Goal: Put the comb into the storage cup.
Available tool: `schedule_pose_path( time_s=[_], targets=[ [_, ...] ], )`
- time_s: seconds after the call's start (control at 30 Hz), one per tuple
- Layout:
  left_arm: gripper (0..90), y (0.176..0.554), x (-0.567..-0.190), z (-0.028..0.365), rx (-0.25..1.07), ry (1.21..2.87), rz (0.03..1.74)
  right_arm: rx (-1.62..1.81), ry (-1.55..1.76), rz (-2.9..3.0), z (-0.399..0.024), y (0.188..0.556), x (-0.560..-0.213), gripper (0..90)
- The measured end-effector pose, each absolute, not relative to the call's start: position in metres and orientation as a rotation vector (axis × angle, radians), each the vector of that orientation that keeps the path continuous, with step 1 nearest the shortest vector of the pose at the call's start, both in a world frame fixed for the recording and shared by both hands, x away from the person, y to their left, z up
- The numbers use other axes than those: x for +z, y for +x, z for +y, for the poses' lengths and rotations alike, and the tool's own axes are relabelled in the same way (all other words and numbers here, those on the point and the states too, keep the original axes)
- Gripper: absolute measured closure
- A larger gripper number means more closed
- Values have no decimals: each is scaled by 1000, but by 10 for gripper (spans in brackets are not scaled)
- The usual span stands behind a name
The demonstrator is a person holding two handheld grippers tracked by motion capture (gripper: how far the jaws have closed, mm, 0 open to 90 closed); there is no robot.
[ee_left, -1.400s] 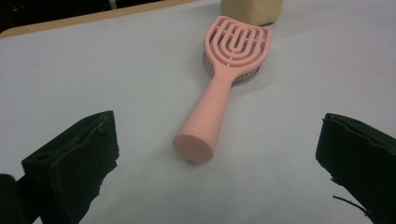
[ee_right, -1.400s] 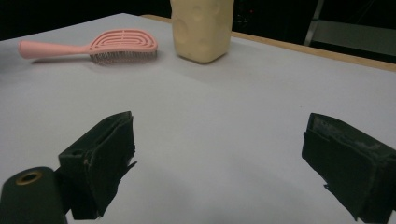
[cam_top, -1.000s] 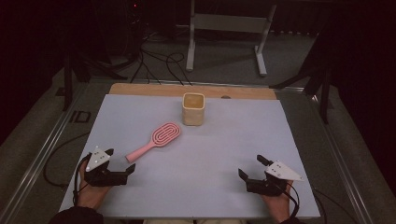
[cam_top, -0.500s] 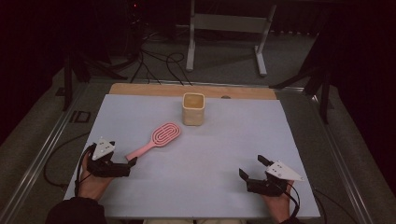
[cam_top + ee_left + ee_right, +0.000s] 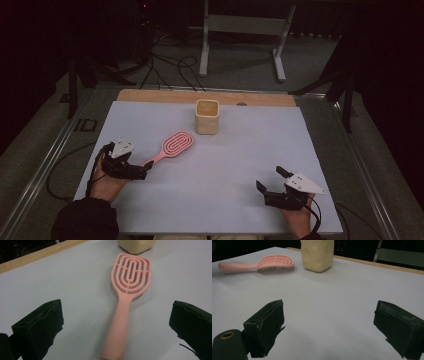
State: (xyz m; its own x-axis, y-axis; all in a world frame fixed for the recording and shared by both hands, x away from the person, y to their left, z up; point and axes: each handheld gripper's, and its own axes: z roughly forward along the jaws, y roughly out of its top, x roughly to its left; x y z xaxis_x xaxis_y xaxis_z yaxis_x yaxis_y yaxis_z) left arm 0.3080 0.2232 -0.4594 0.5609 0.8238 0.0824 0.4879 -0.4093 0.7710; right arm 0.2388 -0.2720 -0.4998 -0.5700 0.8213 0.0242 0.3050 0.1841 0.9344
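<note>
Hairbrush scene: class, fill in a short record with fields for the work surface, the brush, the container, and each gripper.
surface: white table sheet with a wooden strip along its far edge
brush: pink hairbrush, lying flat, bristles down, handle pointing toward the left gripper
container: cream cup, upright, just beyond the brush head, apart from it
left gripper: left gripper, open, fingers on either side of the brush handle, not yet closed on it
right gripper: right gripper, open, holding nothing, at the near right of the sheet
</note>
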Motion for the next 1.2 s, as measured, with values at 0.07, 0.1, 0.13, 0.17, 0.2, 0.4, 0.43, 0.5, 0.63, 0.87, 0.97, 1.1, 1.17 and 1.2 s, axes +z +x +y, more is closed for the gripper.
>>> schedule_pose_path(
  time_s=[0.07,0.1,0.13,0.17,0.2,0.4,0.43,0.5,0.63,0.87,0.97,1.1,1.17,1.2],
  targets=[
    [0,311,-459,221,597,2087,1044,1379,1053,1973,-272,239,-500,92],
    [0,313,-459,219,596,2095,1041,1379,1053,1973,-272,239,-500,92],
    [0,314,-459,218,596,2099,1041,1379,1055,1973,-272,239,-500,92],
    [0,316,-458,217,597,2110,1039,1378,1054,1974,-272,239,-500,92],
    [0,317,-459,215,595,2117,1037,1379,1053,1974,-272,239,-500,92],
    [0,329,-459,211,591,2159,1035,1379,1054,1973,-272,239,-500,92],
    [0,331,-459,210,590,2162,1036,1379,1055,1974,-272,239,-500,92],
    [0,335,-460,208,589,2174,1038,1378,1055,1975,-272,239,-500,92],
    [0,340,-461,205,598,2181,1048,1378,1055,1972,-272,239,-500,92],
    [0,350,-469,201,576,2221,1067,1376,1058,1973,-272,240,-501,92],
    [1,354,-471,199,568,2232,1075,1374,1058,1974,-273,240,-500,92],
    [6,358,-473,195,565,2261,1073,1372,1060,1974,-273,239,-500,92],
    [6,360,-474,193,565,2281,1068,1374,1060,1973,-273,239,-500,92],
    [7,361,-474,193,565,2292,1065,1377,1062,1972,-273,239,-501,92]
  ],
)
